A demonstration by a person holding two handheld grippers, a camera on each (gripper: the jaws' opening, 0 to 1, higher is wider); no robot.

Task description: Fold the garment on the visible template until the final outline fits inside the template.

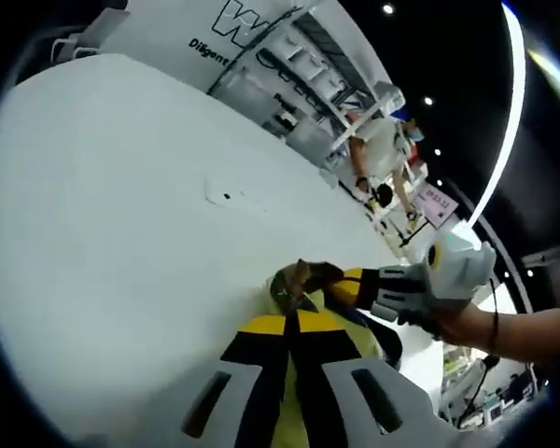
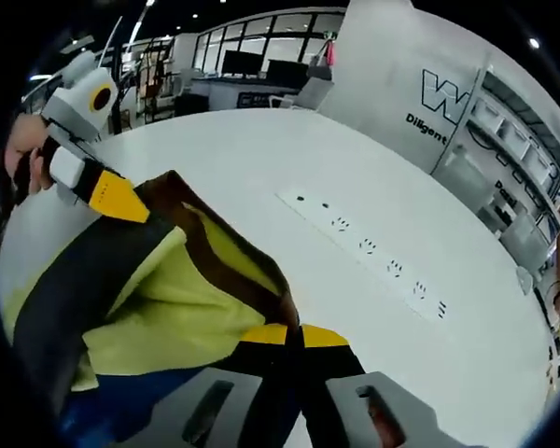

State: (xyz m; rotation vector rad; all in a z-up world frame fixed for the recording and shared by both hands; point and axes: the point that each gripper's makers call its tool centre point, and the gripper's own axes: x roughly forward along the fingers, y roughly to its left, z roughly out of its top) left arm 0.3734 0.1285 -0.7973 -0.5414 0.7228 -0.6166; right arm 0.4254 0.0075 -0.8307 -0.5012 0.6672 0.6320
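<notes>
My left gripper view looked close and low across the white table [image 1: 121, 233], rolled so the shelving [image 1: 299, 84] slanted through the upper middle. My right gripper view faced the same table from what seemed the opposite end. Both shared the garment [image 2: 168, 299] at frame bottom and the lettered wall [image 2: 429, 103].

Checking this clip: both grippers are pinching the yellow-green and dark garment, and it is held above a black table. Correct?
Not quite. The table is white, not black, as the right gripper view shows. The rest holds: the left gripper and the right gripper are both shut on the yellow-green and dark garment, which is held above the table.
</notes>
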